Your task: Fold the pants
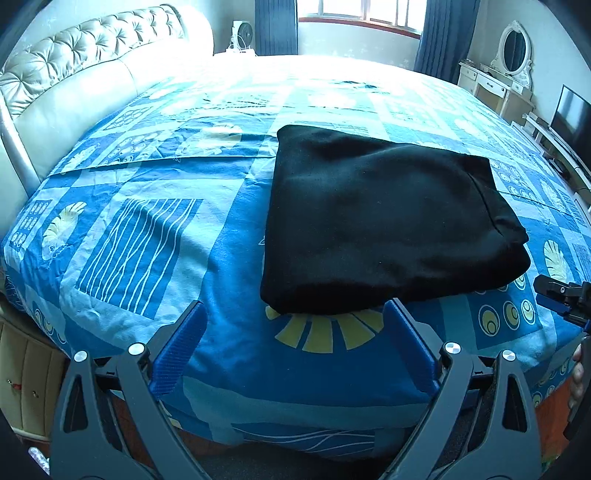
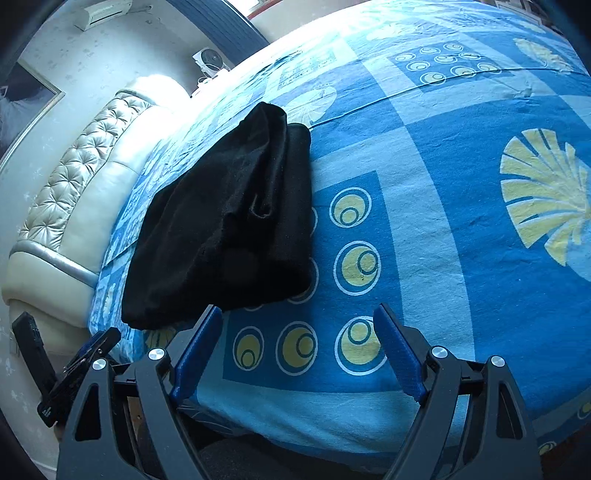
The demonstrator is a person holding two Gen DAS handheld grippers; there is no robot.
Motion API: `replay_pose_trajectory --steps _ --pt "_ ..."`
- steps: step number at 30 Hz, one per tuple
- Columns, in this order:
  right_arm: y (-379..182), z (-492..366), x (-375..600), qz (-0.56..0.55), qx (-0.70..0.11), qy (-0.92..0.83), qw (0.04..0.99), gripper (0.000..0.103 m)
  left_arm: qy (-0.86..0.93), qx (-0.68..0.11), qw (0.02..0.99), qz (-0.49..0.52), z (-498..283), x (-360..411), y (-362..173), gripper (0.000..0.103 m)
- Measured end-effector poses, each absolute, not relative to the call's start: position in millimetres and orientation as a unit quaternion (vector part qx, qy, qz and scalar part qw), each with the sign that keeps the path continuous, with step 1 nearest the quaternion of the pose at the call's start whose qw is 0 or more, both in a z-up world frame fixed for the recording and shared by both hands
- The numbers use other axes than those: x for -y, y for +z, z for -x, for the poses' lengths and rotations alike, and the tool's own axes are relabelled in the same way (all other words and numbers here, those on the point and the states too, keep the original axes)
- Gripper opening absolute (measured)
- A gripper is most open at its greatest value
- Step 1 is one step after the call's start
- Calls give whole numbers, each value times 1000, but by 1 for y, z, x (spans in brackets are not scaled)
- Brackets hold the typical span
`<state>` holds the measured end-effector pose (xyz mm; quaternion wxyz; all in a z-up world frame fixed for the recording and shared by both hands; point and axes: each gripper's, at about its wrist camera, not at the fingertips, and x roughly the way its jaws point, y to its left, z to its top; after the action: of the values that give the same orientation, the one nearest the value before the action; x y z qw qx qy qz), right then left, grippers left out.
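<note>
The black pants (image 1: 384, 225) lie folded into a thick rectangle on the blue patterned bedsheet (image 1: 155, 229), near the bed's front edge. My left gripper (image 1: 295, 317) hangs open just in front of the folded bundle, with only sheet between its blue pads. In the right wrist view the same pants (image 2: 229, 221) lie to the upper left, their stacked layers showing along the right edge. My right gripper (image 2: 297, 321) is open above the sheet (image 2: 443, 206), beside the bundle's near corner and clear of it. The right gripper (image 1: 561, 299) also shows at the left wrist view's right edge.
A tufted cream headboard (image 1: 85, 77) runs along the bed's left side. At the far right stand a white dresser with an oval mirror (image 1: 513, 48) and a dark TV screen (image 1: 572, 114). A window with blue curtains (image 1: 354, 14) is behind the bed.
</note>
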<state>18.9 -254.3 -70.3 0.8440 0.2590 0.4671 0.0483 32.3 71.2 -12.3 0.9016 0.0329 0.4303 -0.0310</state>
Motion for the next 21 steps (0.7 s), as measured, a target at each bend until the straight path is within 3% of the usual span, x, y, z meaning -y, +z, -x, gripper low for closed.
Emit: replay_pose_trajectory --steps 7,21 --pt "-58 -7 230 -158 -454 23 877 83 -19 -408 912 -34 -19 -71 -6 96" --pt "-55 1 213 -131 -449 19 884 83 -50 -418 906 -38 -16 -60 -14 96"
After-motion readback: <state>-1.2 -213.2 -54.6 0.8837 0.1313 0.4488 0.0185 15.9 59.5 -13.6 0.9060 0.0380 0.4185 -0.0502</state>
